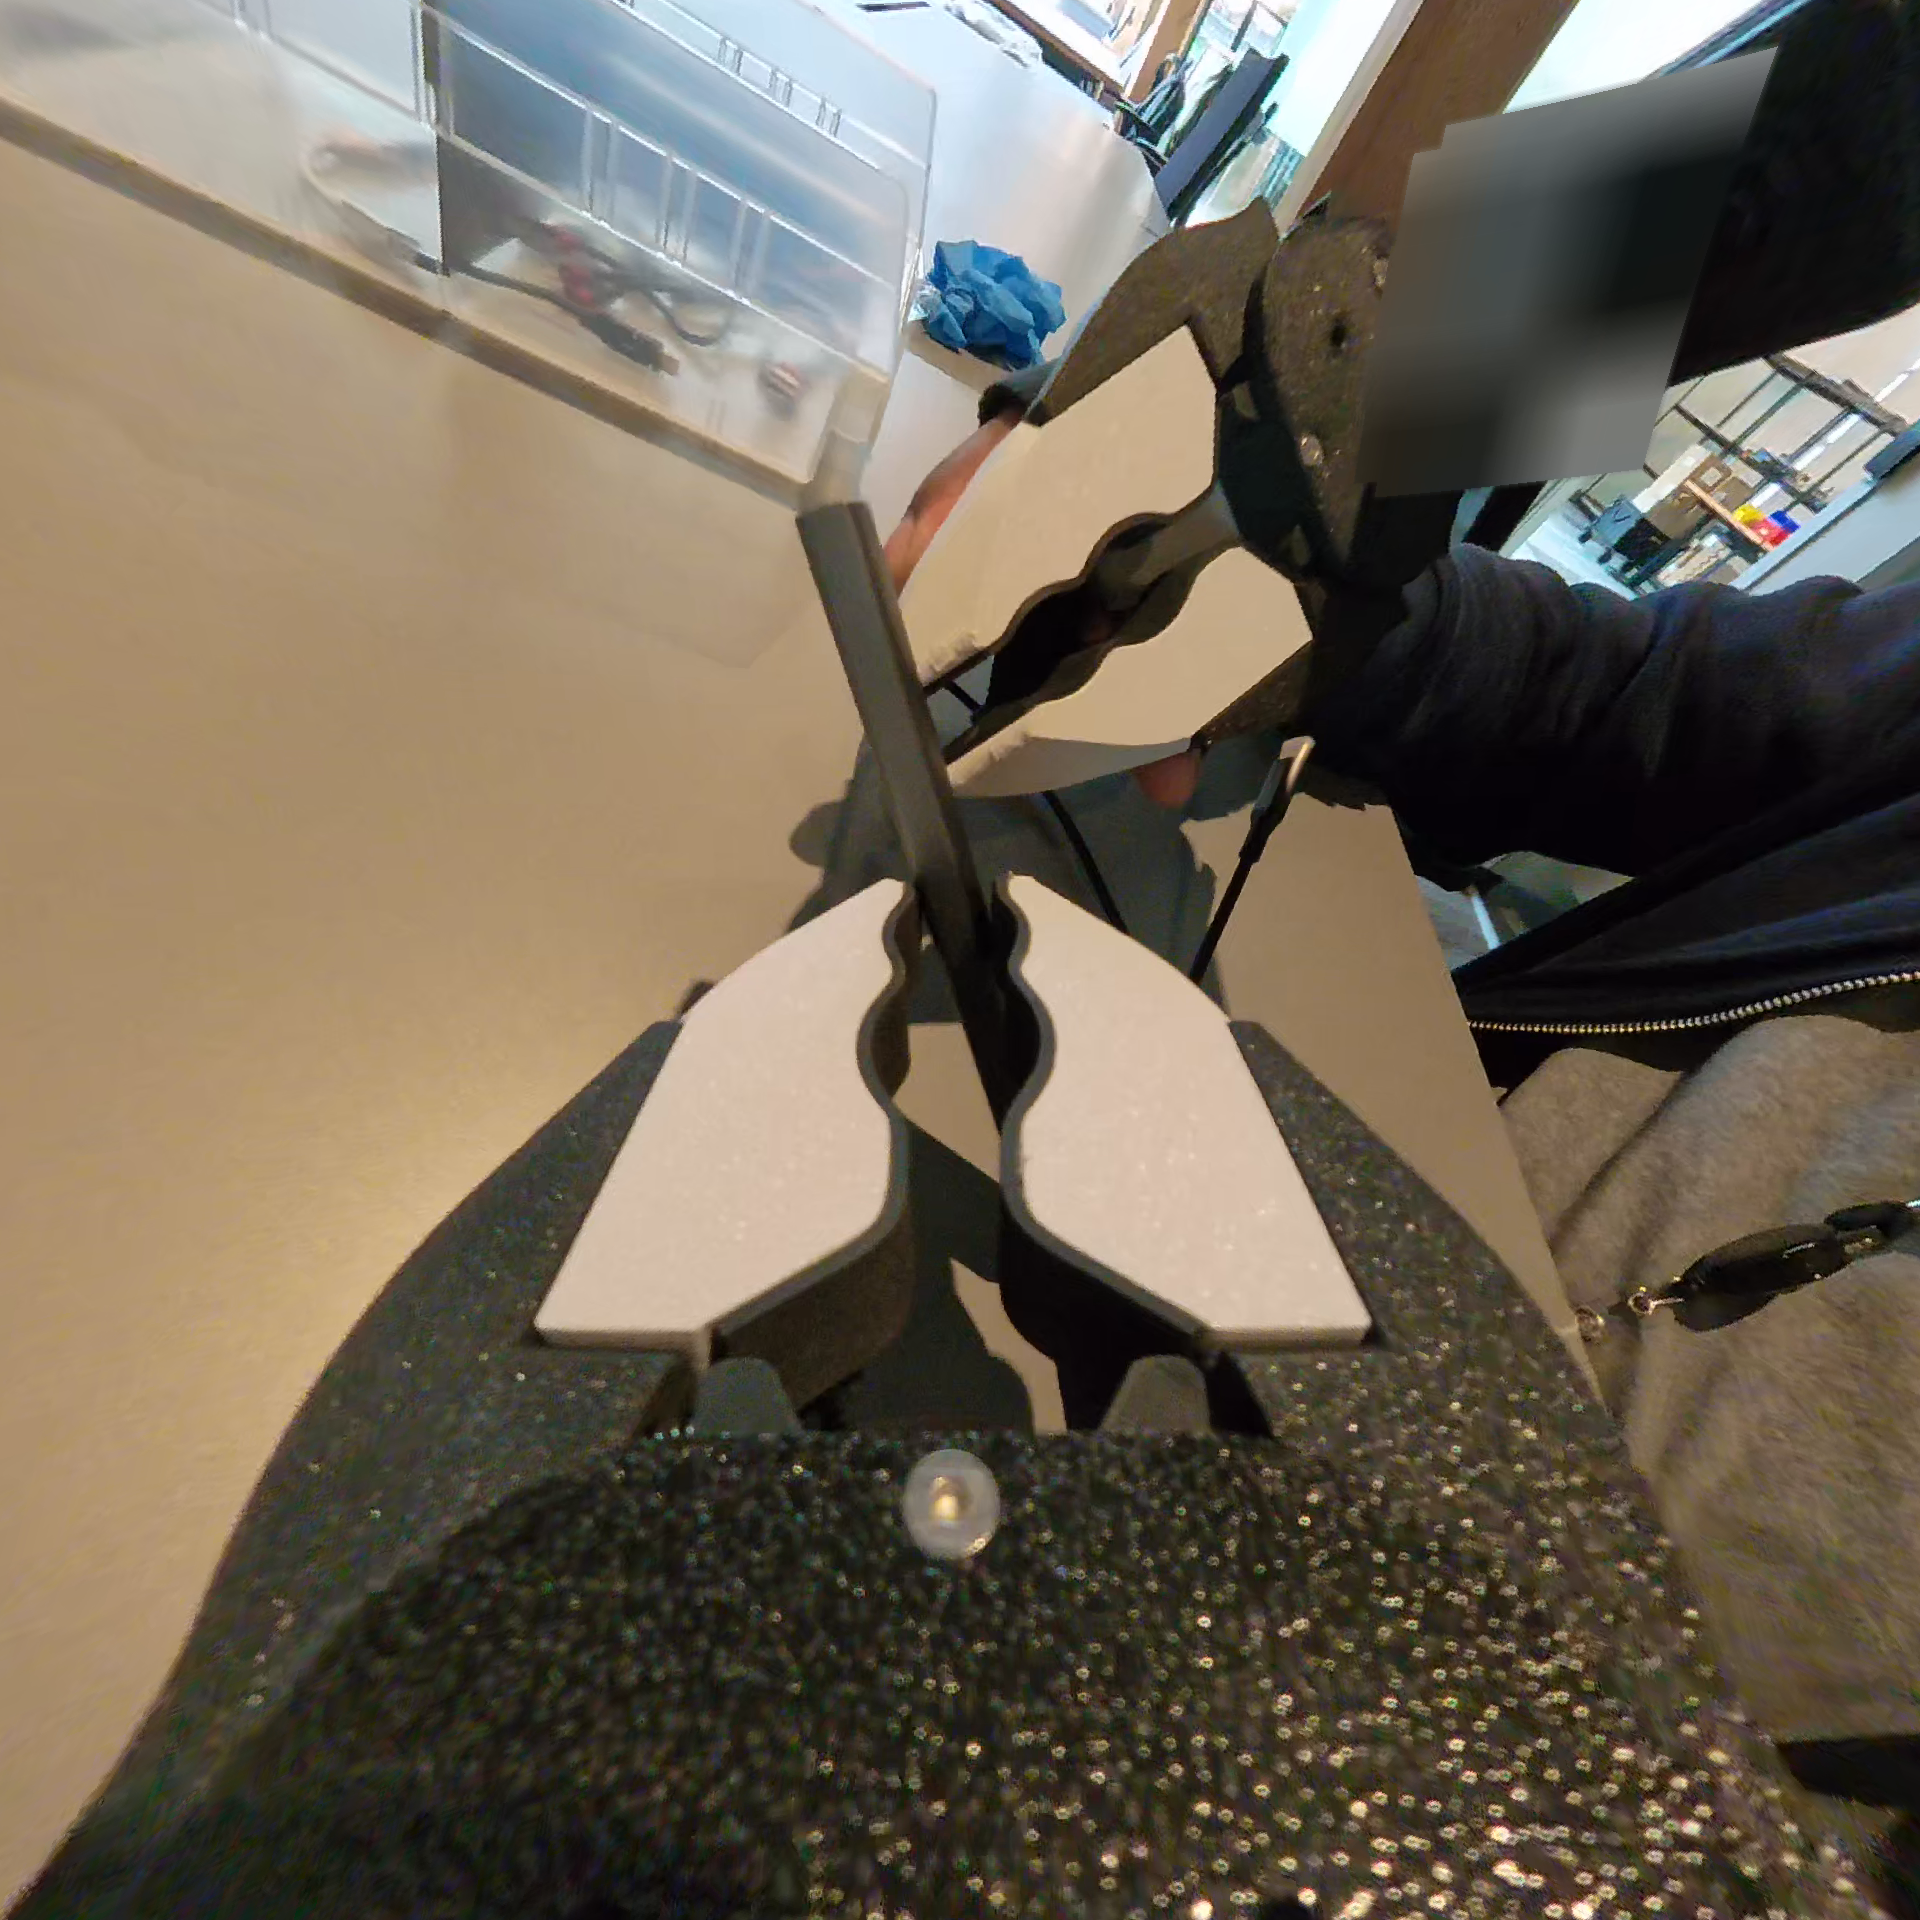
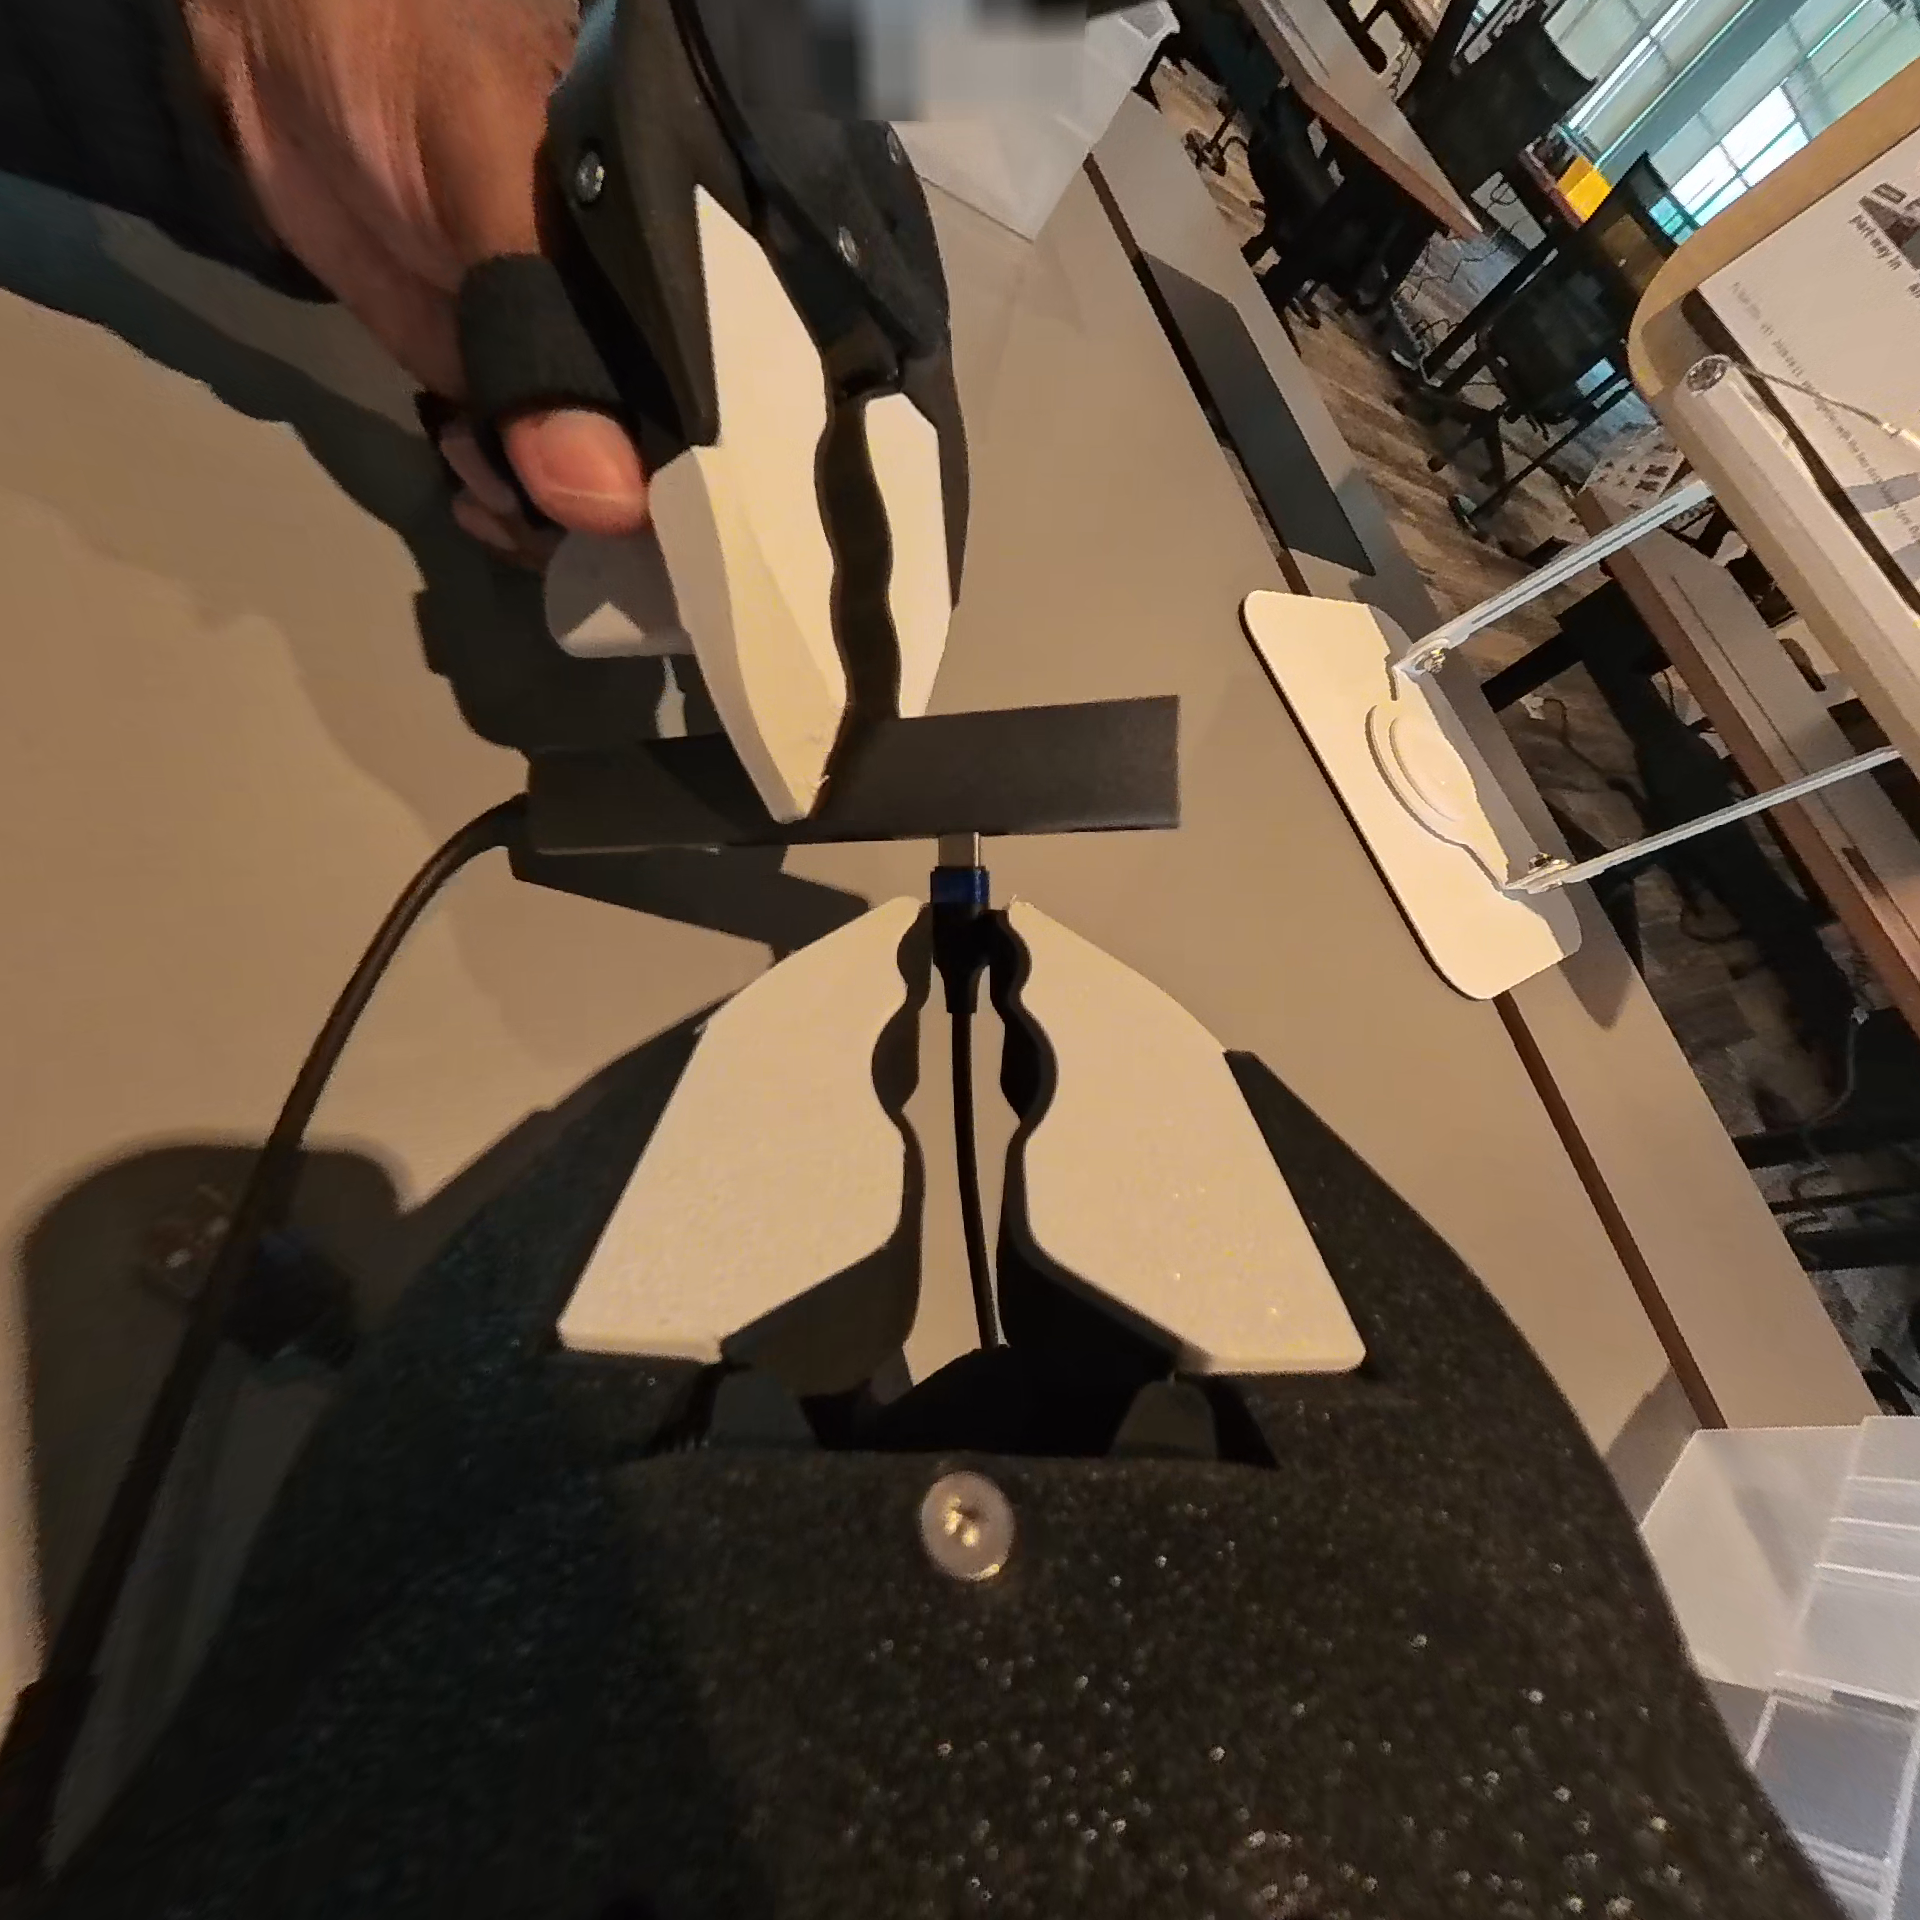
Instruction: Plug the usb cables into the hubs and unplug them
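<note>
A slim black USB hub (image 2: 997,764) is held above the grey table (image 2: 1195,935). My left gripper (image 1: 951,909) is shut on it; in the left wrist view the hub (image 1: 862,644) sticks up and away from my fingertips. In the right wrist view the left gripper (image 2: 831,779) comes down from above and clamps the hub's middle. My right gripper (image 2: 961,920) is shut on a black USB plug with a blue band (image 2: 961,891). Its metal tip meets the hub's long edge, with a little metal still showing. The hub's own black cable (image 2: 343,1039) hangs off its left end.
A clear acrylic organiser (image 1: 675,208) with cables inside stands on the table behind the hub, with a crumpled blue glove (image 1: 992,296) beside it. A white base plate with clear rods (image 2: 1403,769) sits near the table's right edge. A frosted plastic box (image 2: 1787,1558) is close at lower right. Left and right tips are no more than a few centimetres apart.
</note>
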Available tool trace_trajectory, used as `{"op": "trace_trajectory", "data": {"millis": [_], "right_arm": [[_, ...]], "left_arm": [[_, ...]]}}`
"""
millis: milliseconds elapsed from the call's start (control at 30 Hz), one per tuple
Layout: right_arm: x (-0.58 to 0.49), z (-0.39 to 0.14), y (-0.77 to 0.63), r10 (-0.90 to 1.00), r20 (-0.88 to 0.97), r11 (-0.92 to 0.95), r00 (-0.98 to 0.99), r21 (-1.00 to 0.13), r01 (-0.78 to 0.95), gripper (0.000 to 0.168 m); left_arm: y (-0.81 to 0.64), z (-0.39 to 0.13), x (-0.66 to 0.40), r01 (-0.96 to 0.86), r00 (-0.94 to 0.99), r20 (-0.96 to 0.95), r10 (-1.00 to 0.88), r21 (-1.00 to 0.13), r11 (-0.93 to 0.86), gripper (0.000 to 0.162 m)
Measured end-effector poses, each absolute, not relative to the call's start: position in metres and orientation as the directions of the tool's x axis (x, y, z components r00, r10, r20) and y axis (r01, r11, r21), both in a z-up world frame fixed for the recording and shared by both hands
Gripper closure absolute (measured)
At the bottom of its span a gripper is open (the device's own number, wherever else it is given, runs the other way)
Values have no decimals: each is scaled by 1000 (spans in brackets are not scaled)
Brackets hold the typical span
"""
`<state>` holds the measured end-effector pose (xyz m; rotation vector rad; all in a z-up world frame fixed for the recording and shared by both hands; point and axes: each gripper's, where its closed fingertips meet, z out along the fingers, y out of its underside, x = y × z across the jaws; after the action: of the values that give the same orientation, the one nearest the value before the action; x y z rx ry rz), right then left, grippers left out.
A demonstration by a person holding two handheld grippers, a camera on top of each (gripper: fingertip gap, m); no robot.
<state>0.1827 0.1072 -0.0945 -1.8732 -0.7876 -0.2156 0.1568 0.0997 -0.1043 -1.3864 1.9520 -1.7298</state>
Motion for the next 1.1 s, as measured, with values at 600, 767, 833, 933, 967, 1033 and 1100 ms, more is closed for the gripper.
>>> {"op": "trace_trajectory", "data": {"millis": [600,767,833,933,967,1033,1100], "right_arm": [[172,-90,103,458,500,-194,735,-750,632,158],[168,-82,98,472,481,-193,739,-761,619,158],[166,-79,97,472,481,-194,739,-761,619,158],[164,-74,94,477,468,-195,744,-770,608,158],[163,-73,94,477,467,-194,745,-771,607,159],[161,-71,93,479,469,-189,742,-770,609,159],[161,-70,91,480,467,-192,743,-770,608,158]], "left_arm": [[94,-98,152,-504,-583,464,-666,-850,-151,150],[88,-88,149,-444,-651,421,-631,-886,-134,152],[87,-85,148,-433,-666,422,-615,-890,-142,152],[85,-81,146,-410,-693,411,-592,-901,-145,153],[84,-80,145,-404,-701,408,-586,-903,-146,153],[83,-77,144,-392,-715,402,-571,-908,-148,153],[83,-76,143,-385,-725,399,-561,-911,-151,153]]}}
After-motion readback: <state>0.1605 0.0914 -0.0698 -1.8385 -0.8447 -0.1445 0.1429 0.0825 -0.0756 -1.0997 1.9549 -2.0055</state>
